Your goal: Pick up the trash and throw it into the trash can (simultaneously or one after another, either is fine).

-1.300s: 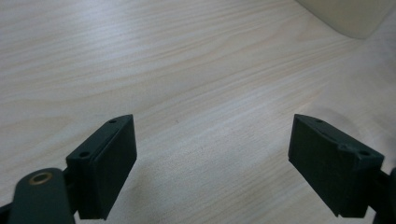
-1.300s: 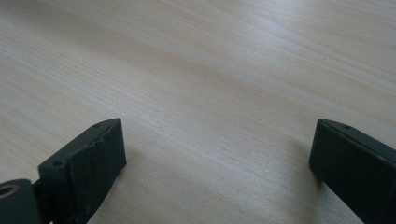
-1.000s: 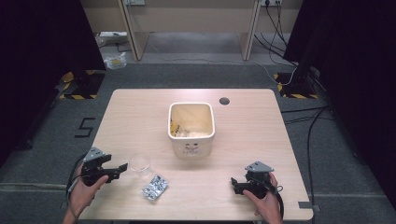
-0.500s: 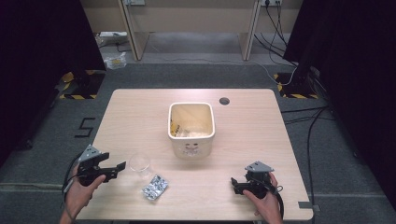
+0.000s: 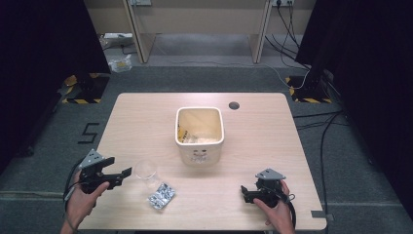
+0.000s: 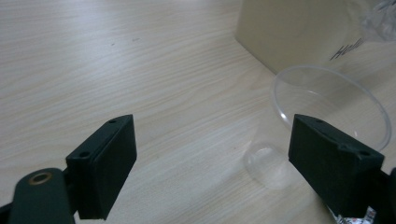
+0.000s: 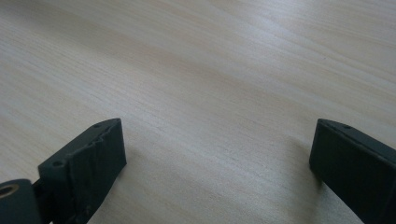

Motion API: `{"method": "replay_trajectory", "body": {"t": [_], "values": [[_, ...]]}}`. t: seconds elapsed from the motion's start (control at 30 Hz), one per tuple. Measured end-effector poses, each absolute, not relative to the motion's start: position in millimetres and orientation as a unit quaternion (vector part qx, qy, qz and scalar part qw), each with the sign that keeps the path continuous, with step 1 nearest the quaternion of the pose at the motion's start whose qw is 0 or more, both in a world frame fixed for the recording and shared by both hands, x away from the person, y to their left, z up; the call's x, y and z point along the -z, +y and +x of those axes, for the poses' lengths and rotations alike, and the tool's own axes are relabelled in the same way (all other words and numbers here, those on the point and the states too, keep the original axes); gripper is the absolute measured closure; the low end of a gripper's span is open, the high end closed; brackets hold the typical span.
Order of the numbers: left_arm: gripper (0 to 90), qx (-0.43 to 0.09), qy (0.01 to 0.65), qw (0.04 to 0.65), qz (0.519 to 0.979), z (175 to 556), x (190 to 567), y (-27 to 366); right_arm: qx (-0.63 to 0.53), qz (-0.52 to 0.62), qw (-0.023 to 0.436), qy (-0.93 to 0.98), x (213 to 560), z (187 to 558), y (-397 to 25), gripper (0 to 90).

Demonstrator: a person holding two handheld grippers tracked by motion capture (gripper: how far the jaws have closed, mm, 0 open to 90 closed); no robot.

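Note:
A clear plastic cup (image 5: 146, 170) stands on the wooden table (image 5: 146, 122) near the front left. My left gripper (image 5: 127, 171) is just left of it, open and level with the cup. In the left gripper view the cup (image 6: 327, 100) sits toward the right jaw, partly behind it, with bare table between the jaws of my left gripper (image 6: 210, 140). A crumpled silver wrapper (image 5: 161, 196) lies just in front of the cup. My right gripper (image 5: 243, 191) rests open at the front right; between the jaws of my right gripper (image 7: 217, 140) lies bare wood.
A cream bin (image 5: 199, 134) with some scraps inside stands at the table's middle, and its wall (image 6: 289, 28) rises beyond the cup. A round cable hole (image 5: 234, 105) is at the back edge. Floor cables run on the right.
My left gripper has shifted very slightly near the cup. The right gripper, cup, wrapper and bin have stayed put.

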State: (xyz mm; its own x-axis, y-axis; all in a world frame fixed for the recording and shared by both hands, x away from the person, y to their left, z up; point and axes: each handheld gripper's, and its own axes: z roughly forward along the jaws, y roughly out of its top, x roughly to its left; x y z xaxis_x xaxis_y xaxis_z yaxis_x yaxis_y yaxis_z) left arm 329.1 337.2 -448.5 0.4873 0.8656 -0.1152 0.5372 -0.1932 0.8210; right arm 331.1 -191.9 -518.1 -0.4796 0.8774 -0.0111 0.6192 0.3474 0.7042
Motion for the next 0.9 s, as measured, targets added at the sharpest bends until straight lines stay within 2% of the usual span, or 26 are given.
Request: {"method": "replay_trajectory", "body": {"t": [0.57,0.9], "values": [[14.8,-0.188,0.456,0.443,0.749,335.0,432.4,323.0,-0.325,0.47,0.199,0.796,518.2,331.2,-191.8,4.0],[14.9,-0.175,0.439,0.434,0.767,342.7,432.4,305.7,-0.325,0.47,0.199,0.796,518.1,331.1,-191.9,4.0]]}}
